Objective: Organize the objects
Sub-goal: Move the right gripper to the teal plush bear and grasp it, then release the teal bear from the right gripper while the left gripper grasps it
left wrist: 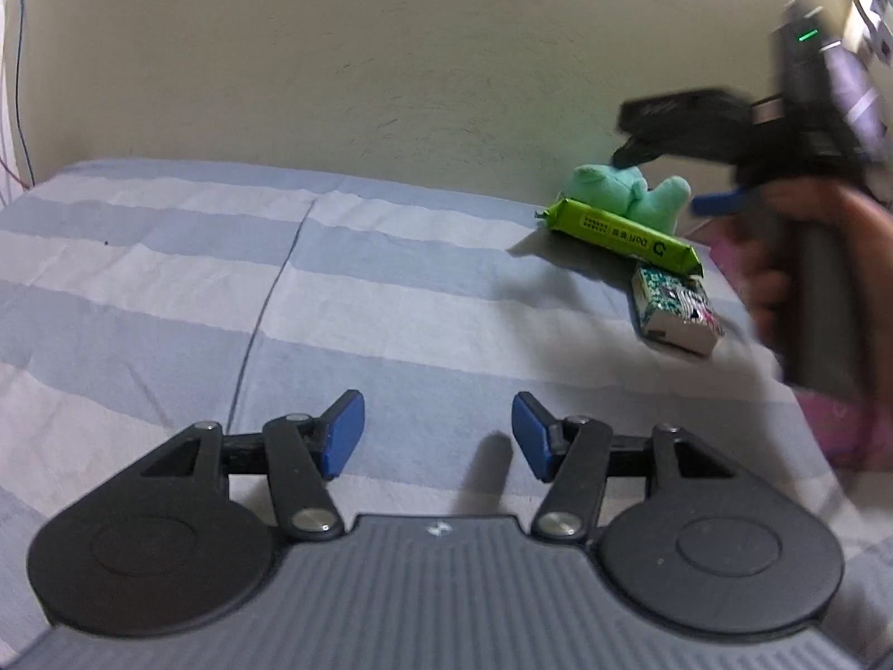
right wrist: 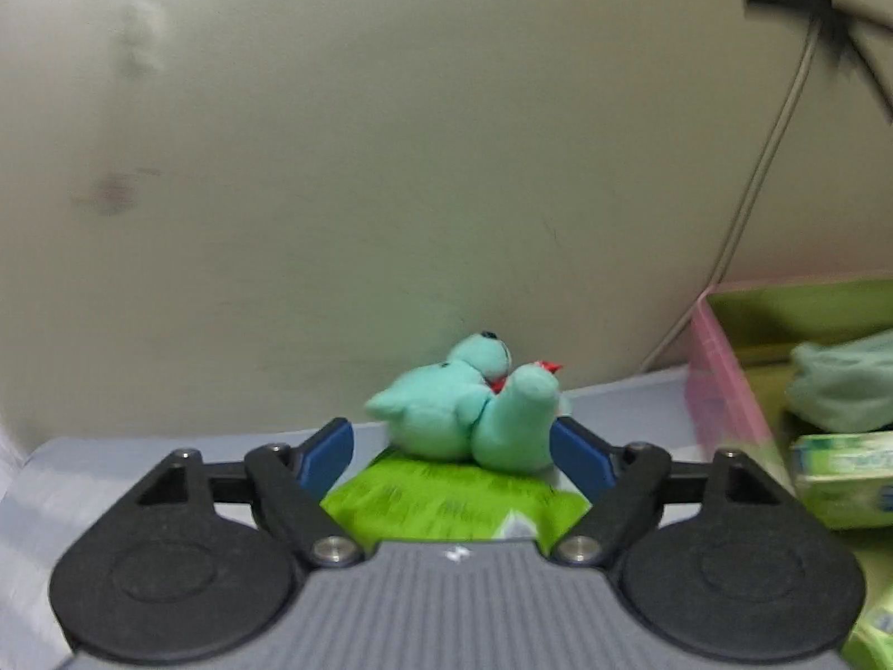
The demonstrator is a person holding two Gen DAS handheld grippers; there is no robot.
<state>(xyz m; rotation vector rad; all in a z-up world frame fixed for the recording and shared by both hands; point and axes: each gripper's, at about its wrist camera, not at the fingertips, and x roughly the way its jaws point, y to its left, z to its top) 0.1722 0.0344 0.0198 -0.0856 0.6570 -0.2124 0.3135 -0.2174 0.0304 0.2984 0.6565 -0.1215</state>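
A mint-green plush toy (left wrist: 630,192) lies on the striped bedsheet (left wrist: 223,257) by the wall, behind a green snack packet (left wrist: 619,231) and a small patterned box (left wrist: 675,310). My left gripper (left wrist: 438,435) is open and empty, low over the sheet, well left of them. My right gripper (right wrist: 452,455) is open; the plush toy (right wrist: 469,413) lies just ahead between its blue pads, untouched, and the green packet (right wrist: 446,497) lies under the jaws. In the left wrist view the right gripper (left wrist: 697,178) hovers blurred above the toy.
A pink bin (right wrist: 720,368) at the right holds a mint cloth (right wrist: 843,385) and green boxes (right wrist: 837,474). A cream wall (left wrist: 390,84) stands right behind the objects. A cable (right wrist: 753,206) runs down the wall. A seam (left wrist: 268,301) crosses the sheet.
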